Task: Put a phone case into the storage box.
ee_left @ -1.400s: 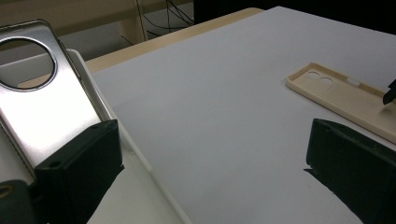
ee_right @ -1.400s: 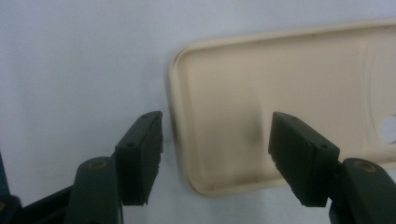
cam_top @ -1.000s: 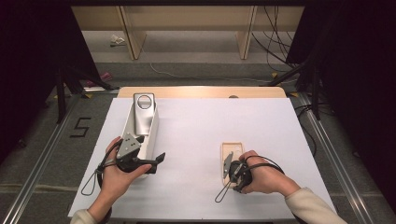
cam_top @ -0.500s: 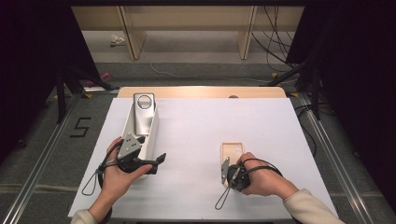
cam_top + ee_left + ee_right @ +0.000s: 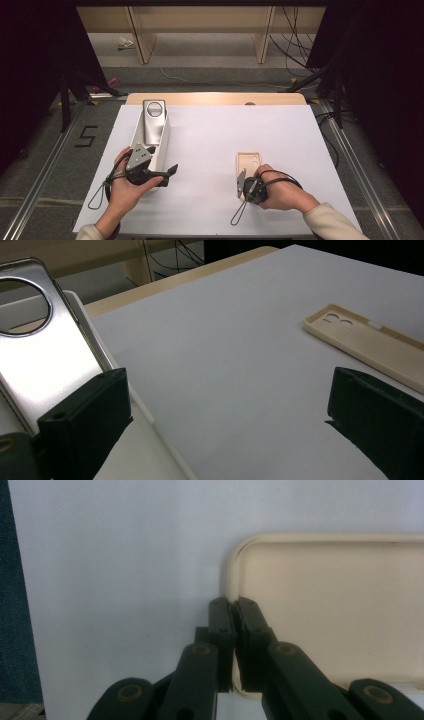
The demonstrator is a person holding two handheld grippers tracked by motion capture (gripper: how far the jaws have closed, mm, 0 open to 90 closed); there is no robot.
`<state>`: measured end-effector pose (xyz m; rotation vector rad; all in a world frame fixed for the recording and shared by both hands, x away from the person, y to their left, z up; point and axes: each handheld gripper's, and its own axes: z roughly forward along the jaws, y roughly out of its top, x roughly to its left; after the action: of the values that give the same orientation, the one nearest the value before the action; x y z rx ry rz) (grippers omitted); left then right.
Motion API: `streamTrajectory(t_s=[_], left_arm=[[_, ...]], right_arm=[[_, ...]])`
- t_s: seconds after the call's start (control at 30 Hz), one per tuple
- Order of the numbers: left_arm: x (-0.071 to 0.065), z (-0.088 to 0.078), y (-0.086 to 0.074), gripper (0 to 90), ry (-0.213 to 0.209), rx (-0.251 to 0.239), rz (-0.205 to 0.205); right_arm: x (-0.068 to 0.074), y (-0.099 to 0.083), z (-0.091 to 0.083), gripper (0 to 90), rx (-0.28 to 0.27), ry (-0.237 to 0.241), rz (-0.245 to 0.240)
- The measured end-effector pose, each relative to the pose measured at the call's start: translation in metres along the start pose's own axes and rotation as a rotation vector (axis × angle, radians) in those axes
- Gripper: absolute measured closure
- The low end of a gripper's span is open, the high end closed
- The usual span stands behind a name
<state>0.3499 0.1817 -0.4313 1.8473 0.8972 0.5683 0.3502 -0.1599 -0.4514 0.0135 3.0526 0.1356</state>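
Slippage is the risk: the right gripper (image 5: pixel 243 181), low and right of centre in the high view, pinches just the near wall of the beige phone case (image 5: pixel 248 161), so a tug could pop the thin rim free. In the left gripper view, wide-open jaws hold nothing; the silver phone (image 5: pixel 42 352) fills the left side. In the right gripper view, the jaws have just closed on the case's rim at bottom centre.

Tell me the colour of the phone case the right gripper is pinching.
Cream-beige, plain, no pattern. The phone case shows best in the right gripper view.
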Motion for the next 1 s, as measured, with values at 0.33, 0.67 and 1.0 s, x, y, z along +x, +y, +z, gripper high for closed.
streamTrajectory(t_s=[0.33, 0.67, 1.0], left_arm=[[0.0, 0.0, 0.0, 3.2, 0.001, -0.001, 0.001], [0.0, -0.001, 0.0, 3.5, 0.0, -0.005, -0.003], [0.0, -0.001, 0.001, 3.8, 0.0, -0.005, -0.003]], right_arm=[[-0.004, -0.007, -0.005, 87.7, -0.063, 0.015, 0.024], [-0.009, -0.012, -0.019, 88.2, -0.185, -0.032, 0.056], [-0.01, -0.012, -0.022, 88.2, -0.297, -0.094, 0.067]])
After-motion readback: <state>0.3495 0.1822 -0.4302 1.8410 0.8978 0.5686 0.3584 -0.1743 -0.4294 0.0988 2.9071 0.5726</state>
